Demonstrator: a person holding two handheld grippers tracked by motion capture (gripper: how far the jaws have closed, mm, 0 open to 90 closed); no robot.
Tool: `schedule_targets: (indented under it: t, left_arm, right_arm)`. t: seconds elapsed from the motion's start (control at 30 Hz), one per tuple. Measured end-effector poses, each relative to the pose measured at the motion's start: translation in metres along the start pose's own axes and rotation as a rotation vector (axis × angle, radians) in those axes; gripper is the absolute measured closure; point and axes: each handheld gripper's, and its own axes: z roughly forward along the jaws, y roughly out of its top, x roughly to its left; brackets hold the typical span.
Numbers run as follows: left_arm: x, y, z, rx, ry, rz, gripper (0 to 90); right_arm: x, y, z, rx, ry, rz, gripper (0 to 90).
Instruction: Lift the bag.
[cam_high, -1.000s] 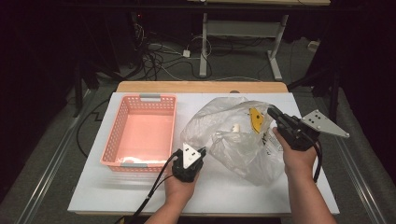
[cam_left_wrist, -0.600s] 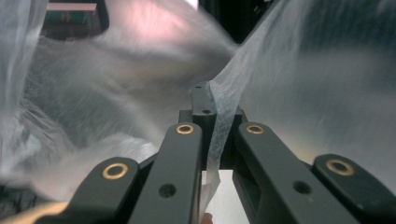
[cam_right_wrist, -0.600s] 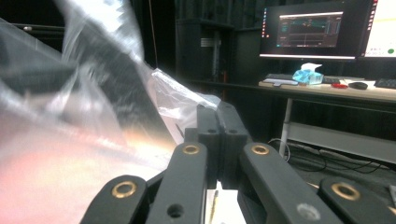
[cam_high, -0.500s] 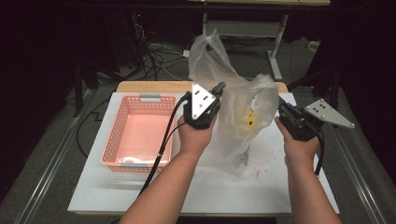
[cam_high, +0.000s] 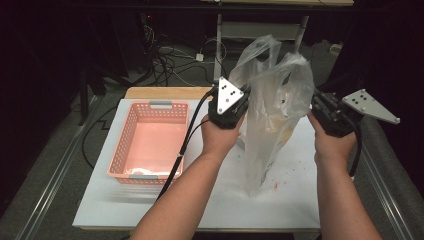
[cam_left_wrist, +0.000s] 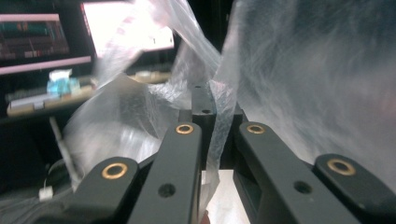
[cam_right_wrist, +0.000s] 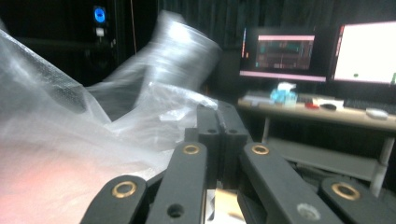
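Hanging between 2 grippers (cam_high: 245, 97) (cam_high: 316, 102): plastic bag (cam_high: 272, 115).

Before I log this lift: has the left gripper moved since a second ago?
Yes. The left gripper, shut on the plastic bag, has risen from beside the pink basket's near corner to past its far rim.

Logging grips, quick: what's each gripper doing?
Left gripper: shut on the plastic bag.
Right gripper: shut on the plastic bag.
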Motion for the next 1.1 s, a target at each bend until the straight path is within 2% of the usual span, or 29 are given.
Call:
schedule_targets:
  t: [0.07,0.17,0.23,0.27,0.3,0.43,0.57,0.6,0.63,0.8,0.83,0.93,1.0,1.1]
  left_arm:
    - [0.002,-0.015,-0.005,0.044,-0.014,-0.008,87.1]
    - [0.001,-0.036,-0.015,0.103,-0.034,-0.020,76.2]
    - [0.000,-0.047,-0.025,0.122,-0.043,-0.003,72.0]
    - [0.000,-0.054,-0.033,0.135,-0.050,-0.008,69.8]
    - [-0.002,-0.059,-0.039,0.147,-0.064,-0.030,66.8]
    - [-0.003,-0.075,-0.067,0.162,-0.088,-0.060,54.6]
    - [-0.008,-0.090,-0.094,0.178,-0.090,-0.049,44.2]
    - [-0.008,-0.093,-0.098,0.184,-0.088,-0.054,40.4]
    - [-0.007,-0.097,-0.106,0.191,-0.097,-0.078,36.7]
    - [-0.006,-0.101,-0.138,0.198,-0.110,-0.100,22.3]
    - [-0.005,-0.100,-0.143,0.201,-0.106,-0.100,19.7]
    - [0.000,-0.099,-0.158,0.218,-0.094,-0.093,14.4]
    - [0.003,-0.101,-0.163,0.241,-0.086,-0.089,11.9]
    - [0.010,-0.109,-0.162,0.290,-0.077,-0.117,7.1]
  right_arm:
    - [0.000,-0.013,0.000,0.035,0.003,-0.008,90.0]
    - [-0.001,-0.032,-0.002,0.075,0.005,-0.004,90.0]
    - [-0.001,-0.040,-0.004,0.092,0.004,-0.006,90.0]
    - [-0.002,-0.044,-0.005,0.099,0.005,-0.003,90.0]
    - [-0.003,-0.049,-0.007,0.110,0.004,0.000,90.0]
    - [-0.004,-0.058,-0.012,0.127,0.003,0.012,90.0]
    - [-0.004,-0.062,-0.018,0.136,0.013,0.013,88.3]
    - [-0.004,-0.062,-0.020,0.135,0.014,0.011,86.7]
    - [-0.004,-0.063,-0.021,0.133,0.015,0.012,85.2]
    - [-0.002,-0.060,-0.037,0.126,0.039,0.011,73.6]
    - [0.000,-0.060,-0.041,0.121,0.043,0.021,71.9]
    - [0.001,-0.061,-0.052,0.126,0.055,0.009,65.4]
    - [0.003,-0.063,-0.058,0.137,0.066,0.013,60.6]
    - [0.006,-0.070,-0.064,0.166,0.073,0.019,51.8]
